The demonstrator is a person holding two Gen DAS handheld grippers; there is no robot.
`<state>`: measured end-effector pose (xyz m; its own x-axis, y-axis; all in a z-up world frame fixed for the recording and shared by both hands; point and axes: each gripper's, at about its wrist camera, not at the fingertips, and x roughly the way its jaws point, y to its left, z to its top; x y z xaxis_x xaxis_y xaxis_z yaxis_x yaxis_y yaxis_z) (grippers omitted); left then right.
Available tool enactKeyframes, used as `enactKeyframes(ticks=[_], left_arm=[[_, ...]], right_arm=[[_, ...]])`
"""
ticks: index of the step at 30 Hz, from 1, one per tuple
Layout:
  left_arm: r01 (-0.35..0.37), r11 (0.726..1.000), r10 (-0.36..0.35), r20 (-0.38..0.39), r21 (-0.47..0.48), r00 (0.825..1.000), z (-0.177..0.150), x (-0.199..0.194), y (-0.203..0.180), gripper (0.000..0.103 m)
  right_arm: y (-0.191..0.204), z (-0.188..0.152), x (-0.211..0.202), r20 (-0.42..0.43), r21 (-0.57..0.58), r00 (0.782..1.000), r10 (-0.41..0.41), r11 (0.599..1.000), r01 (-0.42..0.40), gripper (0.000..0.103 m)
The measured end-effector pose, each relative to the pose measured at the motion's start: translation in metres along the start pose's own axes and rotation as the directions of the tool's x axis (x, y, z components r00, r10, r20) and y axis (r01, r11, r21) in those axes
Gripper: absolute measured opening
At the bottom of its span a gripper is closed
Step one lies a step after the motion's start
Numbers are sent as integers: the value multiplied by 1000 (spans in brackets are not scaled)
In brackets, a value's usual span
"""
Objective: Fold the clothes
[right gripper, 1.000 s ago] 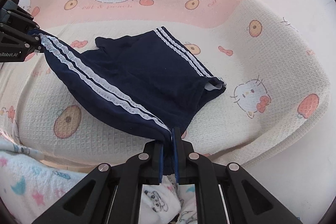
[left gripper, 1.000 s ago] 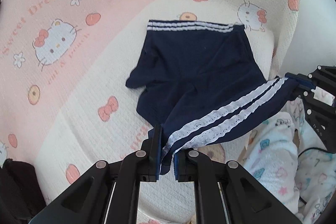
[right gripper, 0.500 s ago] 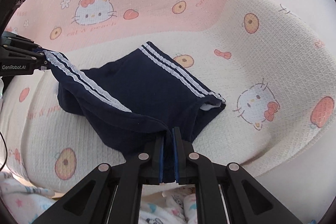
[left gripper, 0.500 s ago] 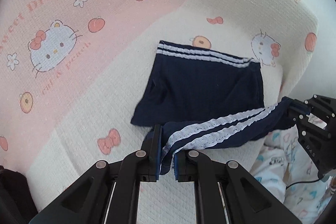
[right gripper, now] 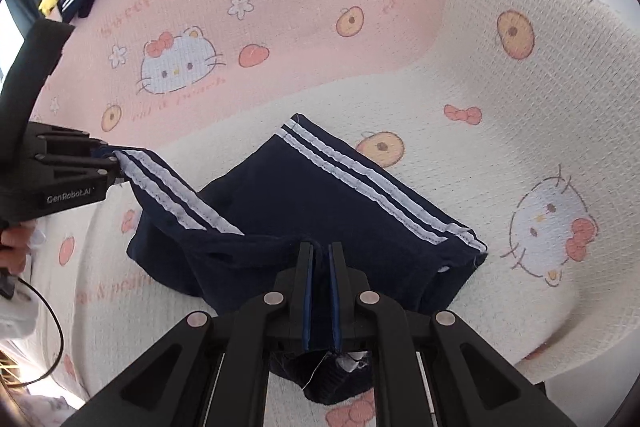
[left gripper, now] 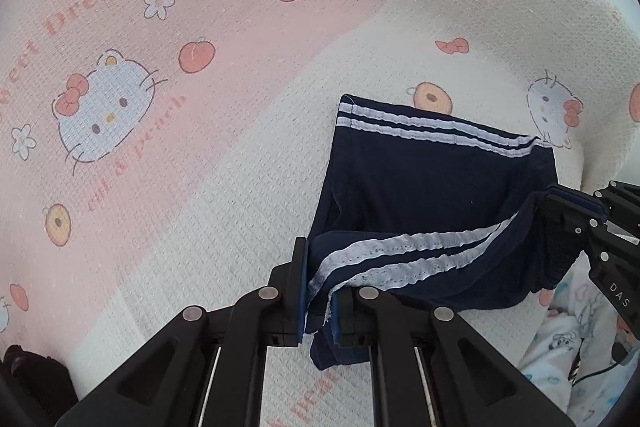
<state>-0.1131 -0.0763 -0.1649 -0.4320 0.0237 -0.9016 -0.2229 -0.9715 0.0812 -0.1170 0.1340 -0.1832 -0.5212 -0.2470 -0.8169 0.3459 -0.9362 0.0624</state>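
My left tongs (left gripper: 320,291) and right tongs (right gripper: 319,291) are each clenched on the near striped edge of the navy shorts (left gripper: 432,179), lifted over the half lying flat — light, limp cloth that sags between grips, best held at the hem corners. Beneath is a soft blanket (left gripper: 200,187) — pink far-left, cream near.

Navy shorts (left gripper: 432,187): over 1 s the near striped edge, clamped by left gripper (left gripper: 320,291) and right gripper (right gripper: 319,287), has been carried toward the far striped edge; visible flat area roughly halved. Lifted stripe went from a long diagonal across lower right of left view to a short sagging band at lower centre. Shorts now sit lower in both frames; more blanket (left gripper: 240,147) shows above.
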Motion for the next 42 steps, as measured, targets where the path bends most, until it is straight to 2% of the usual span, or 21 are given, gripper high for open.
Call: enactKeyframes(ticks=[4, 9, 11, 13, 14, 15, 17, 19, 22, 23, 26, 31, 32, 33, 34, 36, 37, 38, 40, 42], left_arm=[[5, 1000, -5, 5, 9, 1000, 10, 2, -2, 7], [-1, 1000, 1, 3, 25, 1000, 19, 5, -8, 7], [-1, 1000, 1, 1, 29, 1000, 23, 6, -8, 7], [-1, 999, 1, -4, 34, 1000, 26, 7, -9, 7], [-4, 999, 4, -8, 39, 1000, 27, 8, -10, 7], [-6, 999, 7, -9, 40, 1000, 27, 8, -11, 7], [-10, 999, 10, -11, 40, 1000, 26, 7, -12, 7], [-13, 999, 14, -13, 41, 1000, 25, 7, -14, 7], [-25, 999, 26, -14, 46, 1000, 23, 5, -16, 7], [-28, 998, 29, -13, 52, 1000, 22, 5, -17, 7], [-37, 997, 38, -10, 73, 999, 20, 2, -21, 7], [-56, 987, 63, -42, 152, 997, 17, 9, -28, 8], [-42, 986, 53, -62, 162, 997, 16, 12, -30, 8], [4, 989, 11, -98, 147, 995, 15, 16, -29, 9], [57, 991, -40, -136, 124, 990, 13, 19, -28, 14], [125, 990, -112, -180, 62, 977, 9, 22, -25, 34], [131, 990, -121, -176, 44, 977, 8, 21, -23, 58], [129, 991, -122, -165, 30, 979, 7, 19, -21, 73], [111, 994, -108, -151, 13, 983, 7, 15, -17, 74], [113, 993, -114, -146, -11, 983, 8, 9, -12, 74]], right_arm=[[-12, 13, 12, -6, 53, 1000, 17, 998, -17, 8], [-45, 15, 31, -19, 204, 999, 43, 978, -39, 8], [-53, 8, 36, -24, 251, 994, 105, 963, -96, 8], [-57, 0, 36, -24, 268, 979, 204, 944, -191, 8], [-56, -3, 35, -20, 268, 970, 241, 936, -227, 17], [-55, -6, 33, -14, 266, 962, 272, 929, -258, 38], [-51, -12, 30, -5, 253, 945, 326, 915, -315, 54], [-45, -14, 28, 7, 220, 938, 346, 915, -339, 54], [-43, -13, 30, 28, 228, 925, 378, 899, -374, 54], [-42, -13, 32, 26, 232, 926, 377, 898, -373, 54], [-46, -16, 39, -14, 244, 946, 323, 919, -310, 54], [-65, -32, 46, -34, 327, 939, 342, 892, -313, 55], [-66, -34, 48, -46, 329, 941, 337, 894, -304, 55], [-67, -36, 49, -55, 330, 941, 333, 896, -298, 55], [-67, -38, 50, -58, 333, 940, 336, 894, -299, 55], [-68, -40, 51, -53, 339, 936, 348, 888, -311, 55], [-67, -40, 51, -46, 336, 935, 352, 887, -318, 55], [-65, -40, 50, -37, 330, 936, 350, 888, -319, 55], [-60, -38, 49, -20, 311, 933, 358, 890, -335, 55], [-52, -37, 50, -19, 279, 940, 341, 904, -323, 55]])
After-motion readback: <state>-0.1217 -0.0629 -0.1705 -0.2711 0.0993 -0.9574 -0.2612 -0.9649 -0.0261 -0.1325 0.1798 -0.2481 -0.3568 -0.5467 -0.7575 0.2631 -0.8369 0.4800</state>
